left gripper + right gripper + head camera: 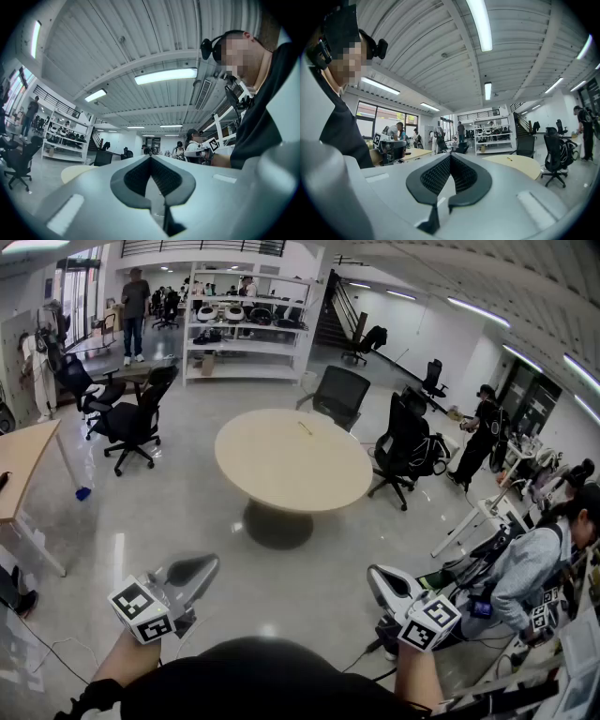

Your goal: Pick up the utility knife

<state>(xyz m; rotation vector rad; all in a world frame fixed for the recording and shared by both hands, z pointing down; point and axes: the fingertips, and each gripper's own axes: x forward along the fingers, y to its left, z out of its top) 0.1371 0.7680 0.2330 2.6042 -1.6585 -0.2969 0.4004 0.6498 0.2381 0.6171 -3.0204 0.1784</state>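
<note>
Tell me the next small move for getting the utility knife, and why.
Probably step toward the round table: what looks like the utility knife lies on its far side, well out of reach, while the left gripper and right gripper are both shut, empty, held close to the body.

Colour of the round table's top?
Pale beige. The round table shows best in the head view.

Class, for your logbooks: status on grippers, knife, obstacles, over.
Left gripper shut, empty; right gripper same. Likely utility knife, small yellow shape, untouched on round table. Nothing in the way; chairs off to sides.
</note>
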